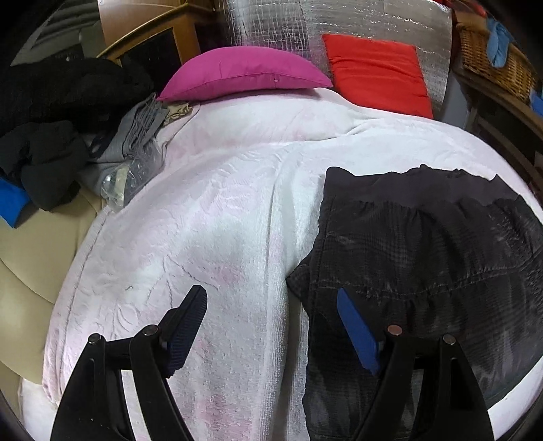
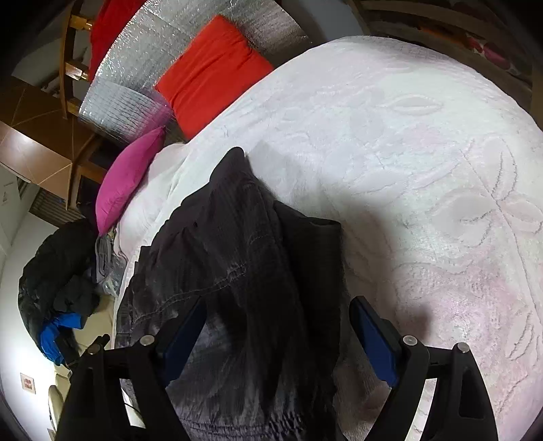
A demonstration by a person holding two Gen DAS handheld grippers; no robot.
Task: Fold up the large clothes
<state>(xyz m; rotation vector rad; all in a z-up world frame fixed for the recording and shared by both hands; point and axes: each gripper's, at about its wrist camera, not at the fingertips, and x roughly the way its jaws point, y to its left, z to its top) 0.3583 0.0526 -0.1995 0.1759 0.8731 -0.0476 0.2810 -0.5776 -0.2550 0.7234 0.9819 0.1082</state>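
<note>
**White bedspread, dark garment, both claws spread**

White bedspread (image 1: 220, 210) fills both views. Left claw (image 1: 271, 325) gapes wide, one pad over the dark garment (image 1: 424, 257). Right claw (image 2: 281, 336) gapes above the garment. Pink cushion (image 1: 244, 73) lies beyond.

Matt dark checked woven cloth garment (image 1: 424, 244), white embossed textured cotton bedspread (image 1: 210, 217), smooth magenta fabric cushion (image 1: 244, 73), shiny crinkled silver foil panel (image 1: 339, 20), rough woven wicker basket (image 1: 492, 57)
</note>
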